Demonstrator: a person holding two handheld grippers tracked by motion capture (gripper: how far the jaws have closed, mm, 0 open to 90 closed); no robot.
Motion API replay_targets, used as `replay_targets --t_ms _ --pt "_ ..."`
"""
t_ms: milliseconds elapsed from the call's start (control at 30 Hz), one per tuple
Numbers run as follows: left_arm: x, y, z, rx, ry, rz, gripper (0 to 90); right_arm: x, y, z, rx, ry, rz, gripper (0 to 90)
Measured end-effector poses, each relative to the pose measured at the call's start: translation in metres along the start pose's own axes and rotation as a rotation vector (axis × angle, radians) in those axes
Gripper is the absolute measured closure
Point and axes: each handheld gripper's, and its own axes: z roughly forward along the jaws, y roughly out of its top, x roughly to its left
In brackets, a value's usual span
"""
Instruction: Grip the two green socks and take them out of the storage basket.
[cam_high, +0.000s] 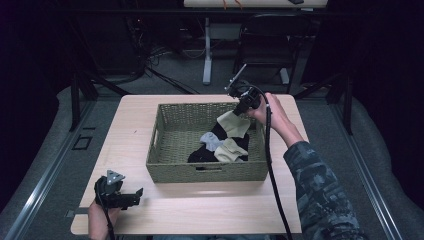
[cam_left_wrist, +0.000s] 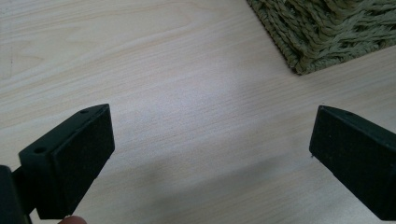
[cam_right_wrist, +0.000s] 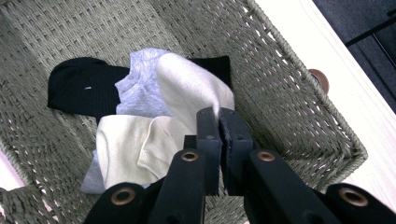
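Cream sock (cam_right_wrist: 187, 88), pinched at one end by the right gripper (cam_right_wrist: 219, 122), jaws pressed tight on the fabric; hanging over the far right part of the woven basket (cam_high: 170, 170), lower end trailing onto the pile. Same sock in the high view (cam_high: 232, 123), lifted above the basket floor. Pinched edge itself hidden between the pads.

Left gripper (cam_left_wrist: 210, 140) resting low over the table (cam_left_wrist: 163, 70) near its front left corner, jaws spread wide, nothing between them; basket corner cut off at the top edge of its view.

Counted in the basket: two cream pieces (second cream sock (cam_right_wrist: 133, 149) lying flat), one grey sock (cam_right_wrist: 140, 88), one black sock (cam_right_wrist: 81, 86), partly buried, so pairs hard to make out. One basket, two grippers. Small white fleck on the black sock, too small to read. Round brown spot (cam_right_wrist: 320, 80) on the table past the rim, half hidden.
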Motion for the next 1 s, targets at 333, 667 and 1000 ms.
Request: replay_targets --t_ms 333,667,1000 --pt "0.0 0.0 0.0 0.002 0.0 0.001 0.0 -0.002 0.0 -0.007 -0.011 -0.003 0.013 88.4" --pt "0.0 0.0 0.0 0.004 0.001 -0.002 0.0 -0.005 0.005 -0.025 -0.038 -0.002 0.022 88.4" --pt "0.0 0.0 0.001 0.005 -0.002 -0.005 0.0 -0.006 0.014 -0.045 -0.053 -0.015 0.021 88.3"
